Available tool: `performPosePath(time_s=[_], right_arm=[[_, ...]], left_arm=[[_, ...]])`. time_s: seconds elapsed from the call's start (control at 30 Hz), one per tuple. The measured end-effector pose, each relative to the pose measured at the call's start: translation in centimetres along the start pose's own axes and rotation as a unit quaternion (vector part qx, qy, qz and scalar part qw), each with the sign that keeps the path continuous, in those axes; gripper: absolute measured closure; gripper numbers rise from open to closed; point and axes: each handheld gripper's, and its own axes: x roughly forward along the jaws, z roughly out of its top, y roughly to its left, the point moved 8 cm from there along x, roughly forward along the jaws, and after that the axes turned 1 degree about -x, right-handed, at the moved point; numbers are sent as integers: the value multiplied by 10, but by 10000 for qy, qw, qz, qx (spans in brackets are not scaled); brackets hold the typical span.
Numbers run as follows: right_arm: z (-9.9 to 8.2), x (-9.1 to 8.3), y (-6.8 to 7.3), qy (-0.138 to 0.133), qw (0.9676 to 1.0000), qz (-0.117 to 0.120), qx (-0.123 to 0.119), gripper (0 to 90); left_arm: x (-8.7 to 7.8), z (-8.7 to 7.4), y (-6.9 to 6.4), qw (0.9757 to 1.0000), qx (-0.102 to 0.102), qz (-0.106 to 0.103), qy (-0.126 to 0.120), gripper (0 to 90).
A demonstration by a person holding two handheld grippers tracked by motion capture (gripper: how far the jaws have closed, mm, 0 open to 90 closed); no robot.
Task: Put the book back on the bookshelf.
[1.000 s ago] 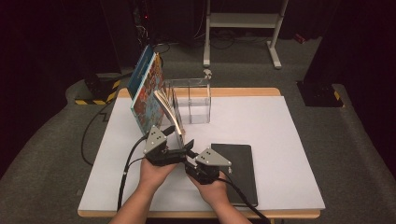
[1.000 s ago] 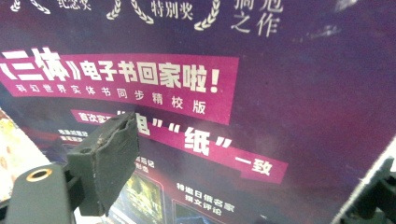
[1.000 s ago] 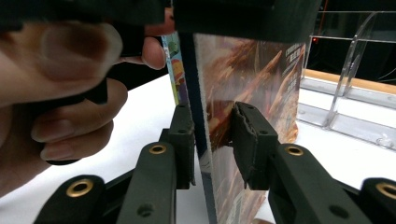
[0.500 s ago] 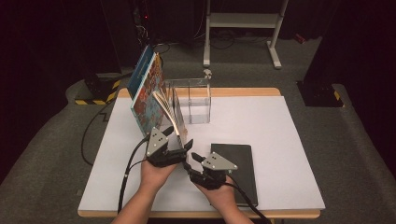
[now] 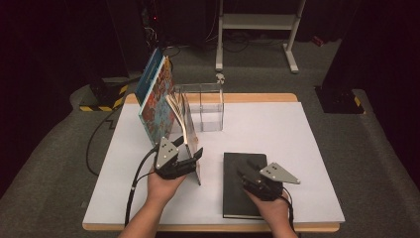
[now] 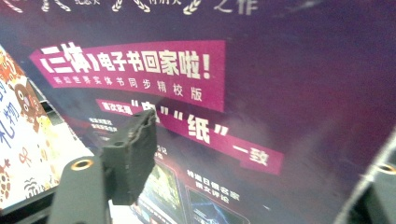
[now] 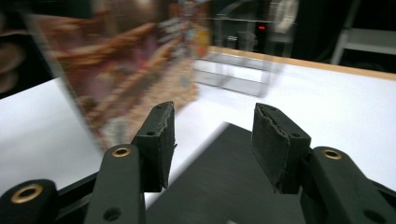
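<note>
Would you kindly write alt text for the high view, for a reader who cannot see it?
A person at a white table steadies an upright book with the left hand-held gripper, while the right hand-held gripper, jaws apart, hovers over a black notebook lying flat. Behind stand two colourful books and a clear box.
</note>
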Motion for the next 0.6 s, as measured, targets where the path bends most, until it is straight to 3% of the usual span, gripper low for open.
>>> performPosePath(time_s=[0.1, 0.23, 0.4, 0.6], right_arm=[[-8, -7, -17, -19, 9997, -124, 188, 478], [-15, -11, -26, 17, 9993, -182, 314, 476], [-14, -14, -33, -60, 9987, -235, 451, 466], [-16, -12, -33, -6, 9986, -230, 483, 464]], left_arm=[[-2, 0, -1, 9999, 105, 54, 35, 344], [-5, 1, 0, 9996, 242, 161, 44, 394], [-7, 3, 3, 9994, 225, 174, 188, 428], [-13, 8, 9, 9992, 252, 269, 120, 514]])
